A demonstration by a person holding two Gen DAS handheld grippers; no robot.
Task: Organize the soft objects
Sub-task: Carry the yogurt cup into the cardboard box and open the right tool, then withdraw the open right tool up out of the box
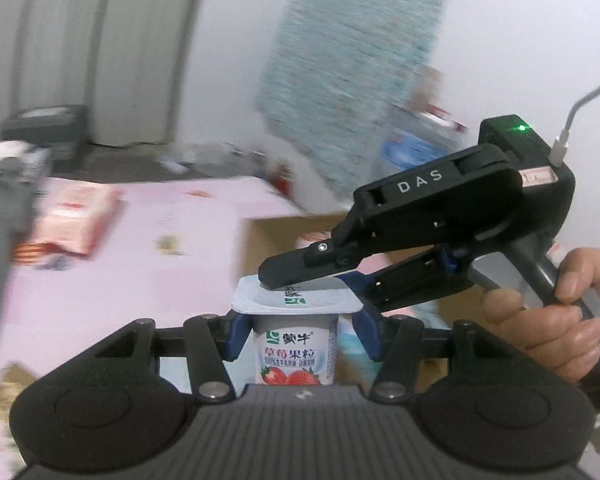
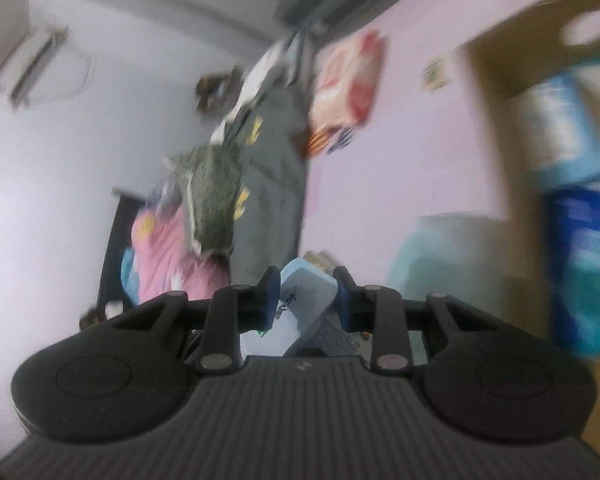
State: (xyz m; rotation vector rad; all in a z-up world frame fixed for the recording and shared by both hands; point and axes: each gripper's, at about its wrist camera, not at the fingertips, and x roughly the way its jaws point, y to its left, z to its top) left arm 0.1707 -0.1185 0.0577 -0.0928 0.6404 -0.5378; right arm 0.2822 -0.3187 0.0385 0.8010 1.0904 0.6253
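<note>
L claw (image 1: 296,330) clamped the strawberry yogurt cup (image 1: 295,350) by its sides, held upright above the pink sheet (image 1: 140,280). R claw (image 1: 320,280) was pinched on the cup's foil lid (image 1: 300,298) edge. Cardboard box (image 1: 276,236) just behind.

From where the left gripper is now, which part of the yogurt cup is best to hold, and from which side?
Grip the yogurt cup on its body just under the wide rim, pads on opposite sides, coming in level, as the left gripper does now. The flaring lid overhangs the pads, which should stop a slip. The right gripper pinches the lid edge from above.
</note>
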